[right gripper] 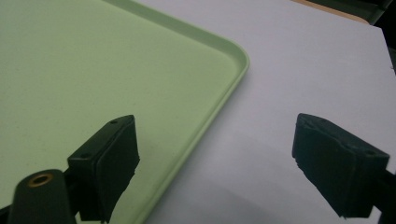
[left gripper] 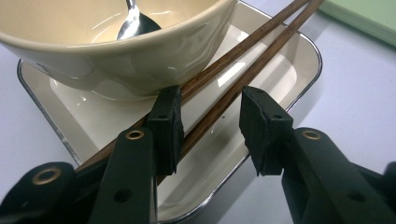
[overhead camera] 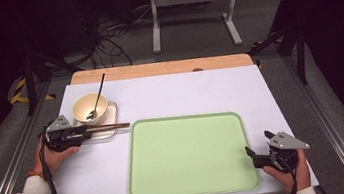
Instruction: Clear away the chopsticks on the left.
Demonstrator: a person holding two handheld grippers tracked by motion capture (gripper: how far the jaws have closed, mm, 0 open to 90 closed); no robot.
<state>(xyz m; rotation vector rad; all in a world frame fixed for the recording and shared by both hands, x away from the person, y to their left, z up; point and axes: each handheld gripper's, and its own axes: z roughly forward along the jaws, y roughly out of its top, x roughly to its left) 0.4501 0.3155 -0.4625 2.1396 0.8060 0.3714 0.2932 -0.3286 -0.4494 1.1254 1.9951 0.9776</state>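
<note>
White table (overhead camera: pixel 184 90), left tongs (left gripper: pixel 212 123) parted astride chopsticks (left gripper: pixel 243 65), right tongs (right gripper: pixel 215 158) released beside tray (right gripper: pixel 93 70)

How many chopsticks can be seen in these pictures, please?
2. Both chopsticks lie side by side across the small cream dish, beside the bowl, and pass between the jaws of the left claw.

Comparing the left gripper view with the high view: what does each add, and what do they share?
Left gripper view alone: its pads straddle the chopsticks with a gap at the far pad, and the spoon's bowl shows close up. High view alone: the right hand-held gripper at the green tray's corner, the person's hands and sleeves. Shared: the bowl, the small dish, the green tray.
</note>
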